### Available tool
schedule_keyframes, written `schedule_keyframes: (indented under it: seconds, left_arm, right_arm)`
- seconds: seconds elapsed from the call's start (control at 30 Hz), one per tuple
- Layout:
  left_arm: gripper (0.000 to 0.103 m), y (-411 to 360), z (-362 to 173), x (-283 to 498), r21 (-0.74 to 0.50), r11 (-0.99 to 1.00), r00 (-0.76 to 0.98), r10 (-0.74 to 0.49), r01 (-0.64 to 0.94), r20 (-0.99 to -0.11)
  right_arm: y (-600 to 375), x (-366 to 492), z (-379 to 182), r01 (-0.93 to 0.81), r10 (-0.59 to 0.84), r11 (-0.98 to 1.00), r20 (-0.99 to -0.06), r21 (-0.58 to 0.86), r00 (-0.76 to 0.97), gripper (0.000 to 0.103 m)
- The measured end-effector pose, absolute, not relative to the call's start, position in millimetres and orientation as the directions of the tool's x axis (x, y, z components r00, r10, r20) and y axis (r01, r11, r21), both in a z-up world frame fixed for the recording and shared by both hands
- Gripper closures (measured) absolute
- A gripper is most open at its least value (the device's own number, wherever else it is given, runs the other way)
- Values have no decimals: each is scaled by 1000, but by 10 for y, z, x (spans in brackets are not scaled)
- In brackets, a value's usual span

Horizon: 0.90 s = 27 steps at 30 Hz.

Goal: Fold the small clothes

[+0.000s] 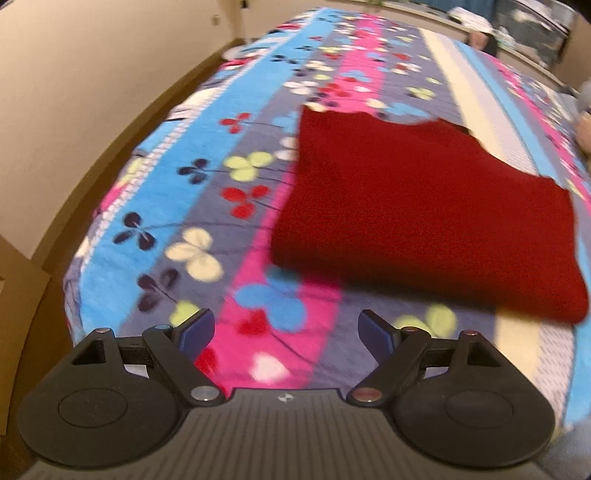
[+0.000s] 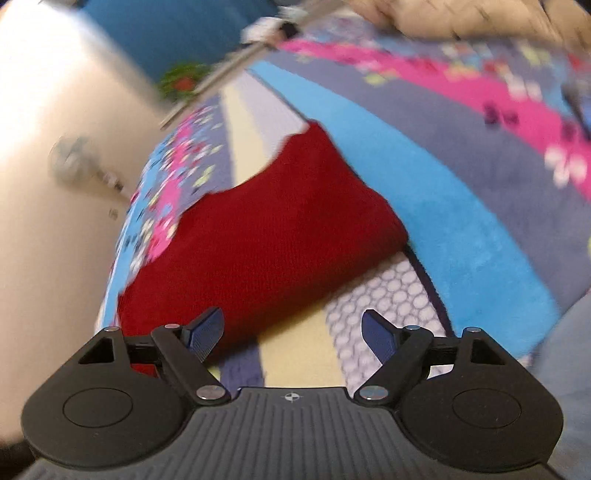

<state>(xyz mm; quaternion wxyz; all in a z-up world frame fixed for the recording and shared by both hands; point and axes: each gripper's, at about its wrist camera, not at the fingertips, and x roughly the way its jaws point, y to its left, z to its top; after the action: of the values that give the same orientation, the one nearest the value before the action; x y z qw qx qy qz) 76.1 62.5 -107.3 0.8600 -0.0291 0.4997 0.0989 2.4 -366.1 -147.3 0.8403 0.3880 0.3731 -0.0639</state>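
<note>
A dark red knit garment lies folded flat on a flowered, striped blanket. In the left wrist view my left gripper is open and empty, hovering over the blanket just short of the garment's near edge. In the right wrist view the same red garment lies ahead and to the left. My right gripper is open and empty above the blanket, its left fingertip over the garment's near edge. Both views are motion-blurred.
A beige wall and wooden bed frame run along the left of the blanket. Blurred clutter sits beyond the far end of the bed. In the right wrist view a pale wall is at left, and blue-grey fabric at right.
</note>
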Motion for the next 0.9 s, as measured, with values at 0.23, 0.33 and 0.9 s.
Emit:
schedule_keyframes:
  seconds: [0.23, 0.33, 0.9]
  left_arm:
    - [14, 1192, -1440, 1337, 102, 925, 395, 254, -367, -883]
    - [14, 1362, -1669, 1512, 153, 895, 332, 307, -418, -892]
    - [8, 1795, -2070, 1673, 54, 891, 224, 171, -452, -959]
  right_arm:
    - [-4079, 620, -2166, 583, 144, 495, -723, 644, 676, 20]
    - [-4167, 707, -2431, 618, 156, 379, -706, 689, 691, 14]
    - [-3165, 1407, -1451, 593, -188, 747, -759, 302, 623, 87]
